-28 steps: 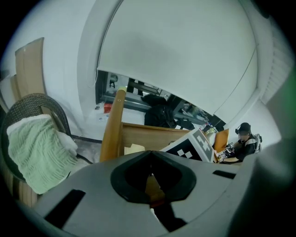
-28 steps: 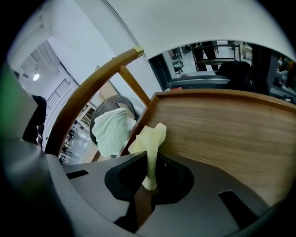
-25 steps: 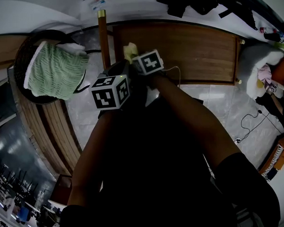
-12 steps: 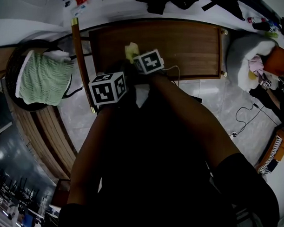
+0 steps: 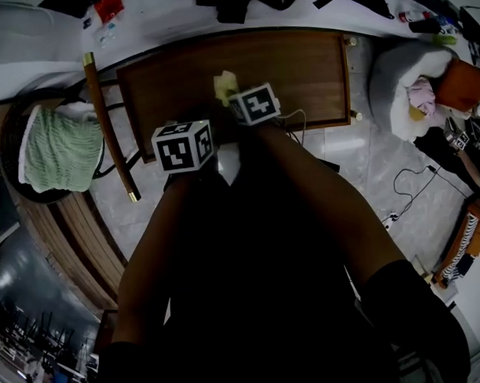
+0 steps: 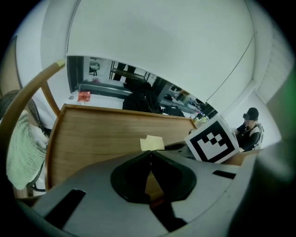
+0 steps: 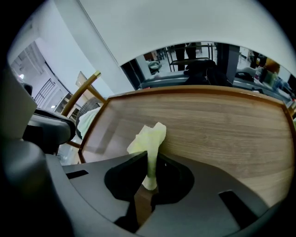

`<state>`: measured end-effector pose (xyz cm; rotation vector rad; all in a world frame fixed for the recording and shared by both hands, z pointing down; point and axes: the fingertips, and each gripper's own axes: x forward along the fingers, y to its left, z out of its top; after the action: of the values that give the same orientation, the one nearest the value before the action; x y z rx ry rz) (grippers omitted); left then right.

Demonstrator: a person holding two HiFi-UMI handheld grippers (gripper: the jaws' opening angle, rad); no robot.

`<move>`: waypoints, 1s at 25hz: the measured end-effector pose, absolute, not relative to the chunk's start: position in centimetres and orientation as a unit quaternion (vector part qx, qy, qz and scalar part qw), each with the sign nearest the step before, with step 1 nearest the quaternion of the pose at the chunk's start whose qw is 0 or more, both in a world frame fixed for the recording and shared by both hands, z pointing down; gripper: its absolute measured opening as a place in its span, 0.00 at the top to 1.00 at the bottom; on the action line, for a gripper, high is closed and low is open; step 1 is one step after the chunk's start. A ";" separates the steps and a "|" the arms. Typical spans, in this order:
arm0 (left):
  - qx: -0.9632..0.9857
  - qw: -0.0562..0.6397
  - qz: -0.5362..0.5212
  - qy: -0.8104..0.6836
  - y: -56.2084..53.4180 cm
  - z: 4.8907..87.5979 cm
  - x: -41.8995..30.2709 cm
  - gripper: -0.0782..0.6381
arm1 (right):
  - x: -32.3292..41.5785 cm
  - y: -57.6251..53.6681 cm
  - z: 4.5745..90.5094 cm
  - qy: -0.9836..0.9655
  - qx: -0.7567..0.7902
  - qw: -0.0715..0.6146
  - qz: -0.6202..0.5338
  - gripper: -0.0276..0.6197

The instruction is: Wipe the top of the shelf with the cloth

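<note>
The cloth is a small pale-yellow piece, pinched by its lower end in your right tongs, which are closed onto it. The free part stands up loose and crumpled past the tips. In the head view it hangs over the shelf, over the left half of the wooden top. Whether it touches the wood cannot be told from any view.

Assessment: the cloth looks light, soft and limp, so it will fold or trail instead of pushing flat. With so little of it between the jaws, it may well slip out under drag. A hold lower on the bunched part, with more fabric beneath the tips, would likely press better on the wood. The top looks smooth, bare and framed by a raised lip, which could snag the cloth at the edges.

Your left tongs are closed tip to tip with nothing between them. They are held just beside the right pair, nearer to you.

Beyond the shelf's left end, a green towel is draped over a chair. A cable lies on the floor to the right
</note>
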<state>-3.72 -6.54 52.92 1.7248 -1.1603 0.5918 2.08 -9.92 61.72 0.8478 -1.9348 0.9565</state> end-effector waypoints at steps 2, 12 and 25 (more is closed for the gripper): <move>0.706 0.471 0.244 -0.469 -6.7 53.1 -2.5 0.88 | 3.5 -10.2 61.7 -0.763 0.341 0.399 0.377 0.89; 0.719 0.468 0.251 -0.448 -8.5 53.6 3.2 0.88 | 11.3 -11.6 61.4 -0.745 0.375 0.402 0.379 0.89; 0.739 0.467 0.252 -0.414 -9.1 53.9 11.9 0.88 | 24.7 -13.1 60.8 -0.707 0.445 0.396 0.382 0.89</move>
<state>11.93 -9.06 53.94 1.8134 -1.0168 0.6178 24.72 -13.12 60.81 1.1273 -1.7905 0.9685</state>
